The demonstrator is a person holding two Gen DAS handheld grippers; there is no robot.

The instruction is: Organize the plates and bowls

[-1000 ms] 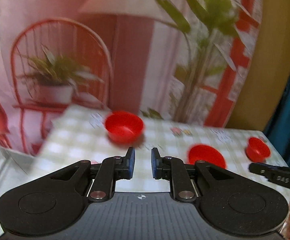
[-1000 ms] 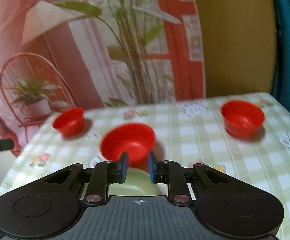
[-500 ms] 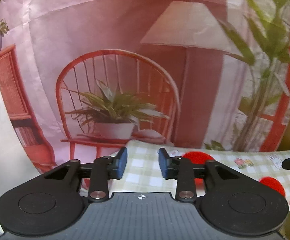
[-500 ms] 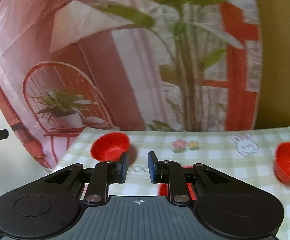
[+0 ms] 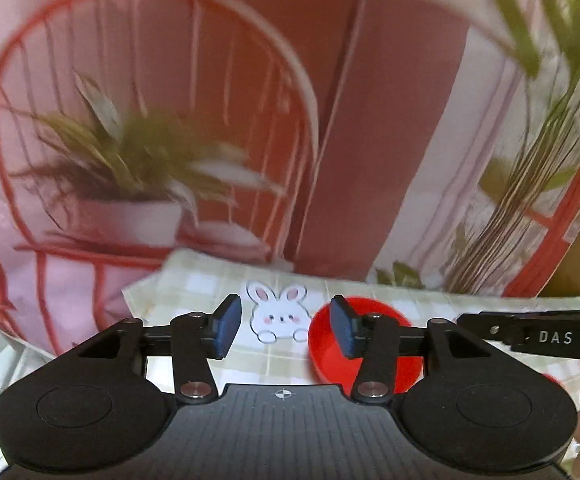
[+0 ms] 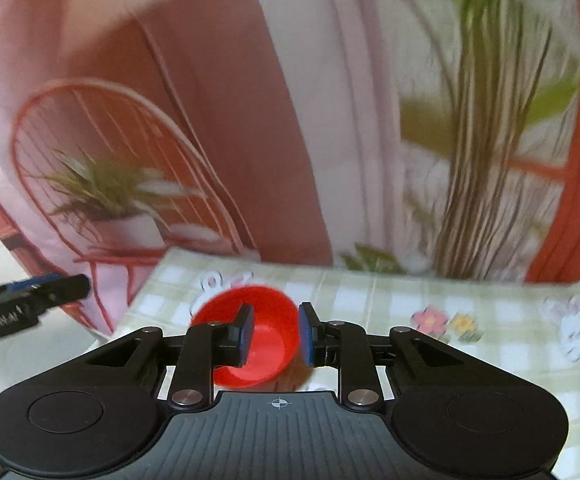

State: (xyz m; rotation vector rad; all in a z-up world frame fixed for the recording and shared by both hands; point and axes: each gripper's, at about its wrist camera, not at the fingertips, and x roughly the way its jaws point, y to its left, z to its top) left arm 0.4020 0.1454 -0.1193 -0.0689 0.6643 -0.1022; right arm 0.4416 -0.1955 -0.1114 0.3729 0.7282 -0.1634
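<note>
While the left gripper (image 5: 281, 330) jaws are opening and empty, the right gripper (image 6: 275, 334) jaws stand slightly apart, opening, before a glossy round red plastic bowl (image 6: 265, 340) on the checked bench (image 6: 470, 360).

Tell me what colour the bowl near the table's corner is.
Red: the bowl shows best in the right wrist view, on the green-and-white checked tablecloth.

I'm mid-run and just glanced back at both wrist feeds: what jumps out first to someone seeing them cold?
The red bowl on the checked tablecloth, near the table's far left corner: both cameras point at it. It sits just beyond the right gripper, whose jaws are opening with nothing gripped. In the left view the left gripper is also opening and empty, with a bunny print showing between its fingers and the bowl behind the right-hand one.
</note>
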